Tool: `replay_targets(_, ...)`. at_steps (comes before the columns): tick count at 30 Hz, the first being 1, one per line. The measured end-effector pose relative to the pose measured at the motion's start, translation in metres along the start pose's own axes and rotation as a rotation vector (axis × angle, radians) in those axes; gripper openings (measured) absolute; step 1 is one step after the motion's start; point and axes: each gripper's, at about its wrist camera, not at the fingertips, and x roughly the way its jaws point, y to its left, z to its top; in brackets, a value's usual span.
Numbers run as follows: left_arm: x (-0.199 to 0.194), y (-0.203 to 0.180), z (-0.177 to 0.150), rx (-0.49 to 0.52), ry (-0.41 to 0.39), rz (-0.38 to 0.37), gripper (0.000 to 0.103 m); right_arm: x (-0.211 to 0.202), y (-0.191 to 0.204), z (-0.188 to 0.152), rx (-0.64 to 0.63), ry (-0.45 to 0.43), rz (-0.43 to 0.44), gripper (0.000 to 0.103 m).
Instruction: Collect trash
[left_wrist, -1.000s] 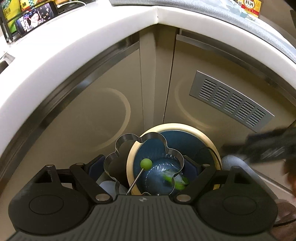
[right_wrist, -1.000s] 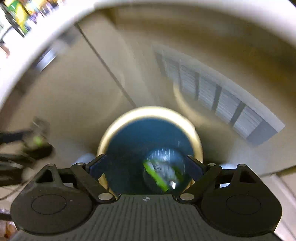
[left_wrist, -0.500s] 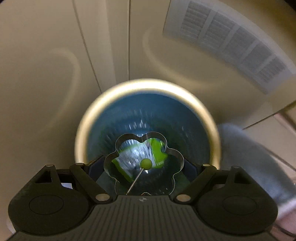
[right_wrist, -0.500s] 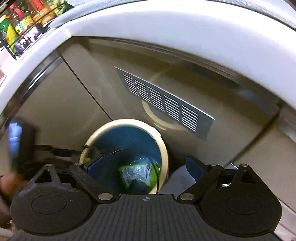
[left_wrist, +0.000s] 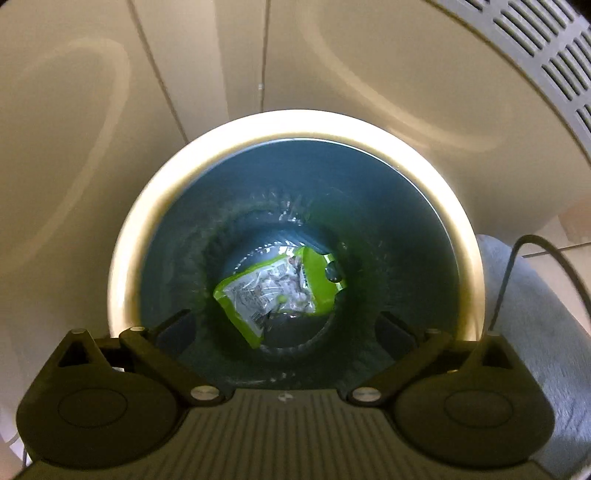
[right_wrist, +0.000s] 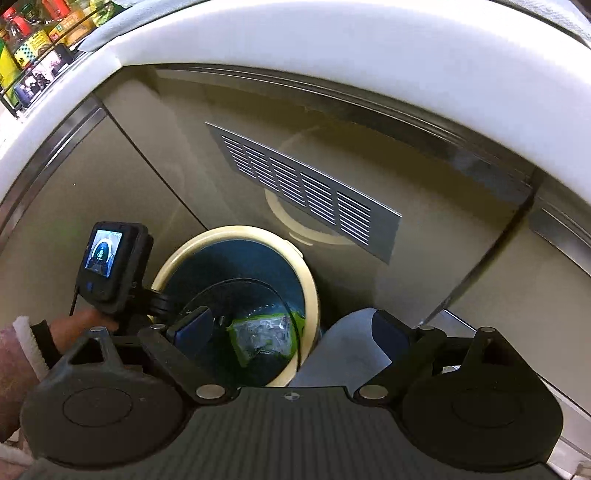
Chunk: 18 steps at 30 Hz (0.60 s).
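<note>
Left gripper (left_wrist: 284, 325) points straight down into bin (left_wrist: 458, 258), jaws just spread wide, nothing between them. Green wrapper (left_wrist: 280, 288) lies at bin bottom. Right gripper (right_wrist: 291, 328) released, empty, beside bin rim.

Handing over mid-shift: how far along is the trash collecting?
Done: a green wrapper lies at the bottom of the bin. In hand: nothing; the left gripper, above the bin, has just been opening its jaws with nothing between them, and the right gripper is open and empty. Left: no other trash shows in these views, so I cannot tell.
</note>
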Motion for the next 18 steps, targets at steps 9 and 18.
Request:
replay_targets(9, -0.127, 0.023, -0.046, -0.018, -0.308, 0.025, 0.103, -0.045, 0.012, 0.015, -0.130, -0.141, 0.039, 0.094)
replay_targets(18, -0.263, 0.010, -0.116, -0.102, -0.585, 0.059, 0.103, -0.101, 0.028, 0.008, -0.113, -0.256, 0.187, 0.095)
